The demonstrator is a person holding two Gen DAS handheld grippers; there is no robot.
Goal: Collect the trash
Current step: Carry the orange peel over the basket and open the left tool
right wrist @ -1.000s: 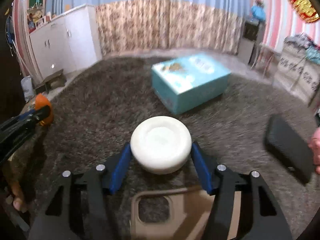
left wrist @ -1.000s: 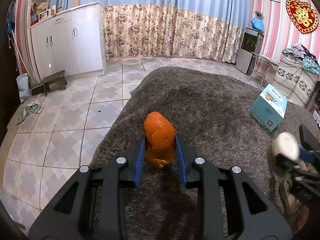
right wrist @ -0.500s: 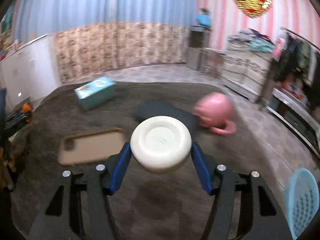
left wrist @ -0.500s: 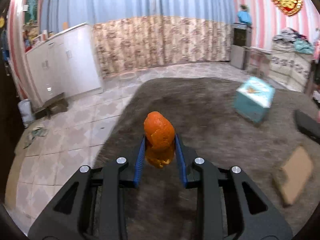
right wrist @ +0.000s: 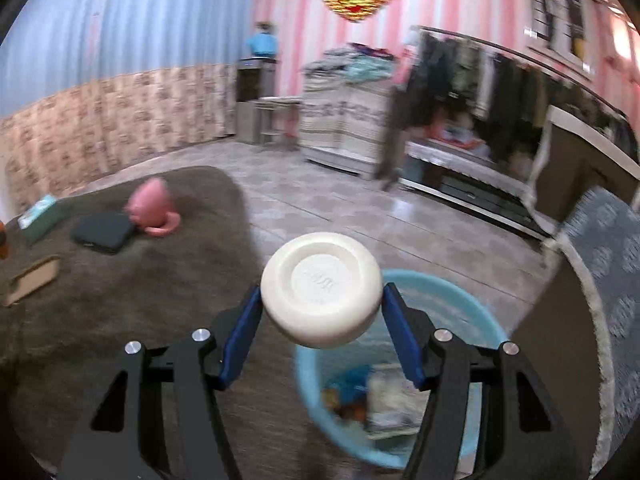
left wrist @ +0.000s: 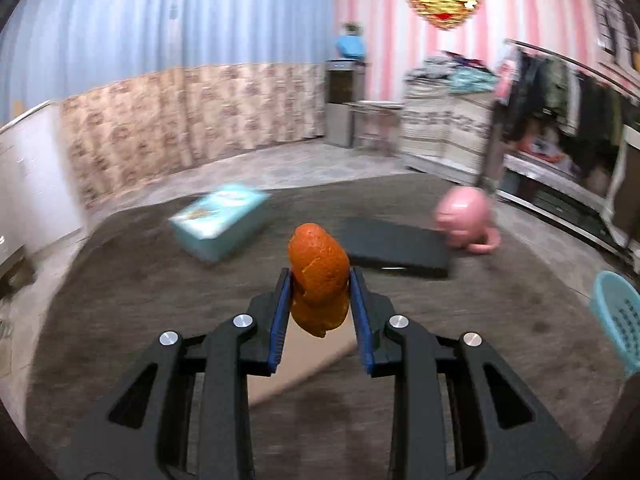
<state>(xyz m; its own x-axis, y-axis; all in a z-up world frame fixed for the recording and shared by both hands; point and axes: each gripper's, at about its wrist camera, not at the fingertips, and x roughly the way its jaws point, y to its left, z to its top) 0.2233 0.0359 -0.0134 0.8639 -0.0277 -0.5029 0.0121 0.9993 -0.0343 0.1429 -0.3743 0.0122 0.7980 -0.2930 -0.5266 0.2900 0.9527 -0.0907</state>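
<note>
In the left wrist view my left gripper (left wrist: 319,280) is shut on an orange peel (left wrist: 319,280), held above the brown carpet. A light blue basket (left wrist: 618,320) shows at that view's right edge. In the right wrist view my right gripper (right wrist: 322,300) is shut on a round white lid-like disc (right wrist: 321,288). It hangs just above and in front of the same blue basket (right wrist: 472,320), which holds wrappers and scraps. The orange peel (right wrist: 3,240) peeks in at the far left edge.
On the carpet (left wrist: 160,288) lie a teal box (left wrist: 218,220), a black flat case (left wrist: 396,248), a pink pot (left wrist: 466,218) and a cardboard piece (left wrist: 308,356). Tiled floor (right wrist: 360,216), shelves with folded clothes (right wrist: 344,120) and a patterned grey rug (right wrist: 612,280) lie beyond.
Both grippers have swung to the right across the carpet, each keeping its load. The blue basket has come into view, now right under the right gripper.
</note>
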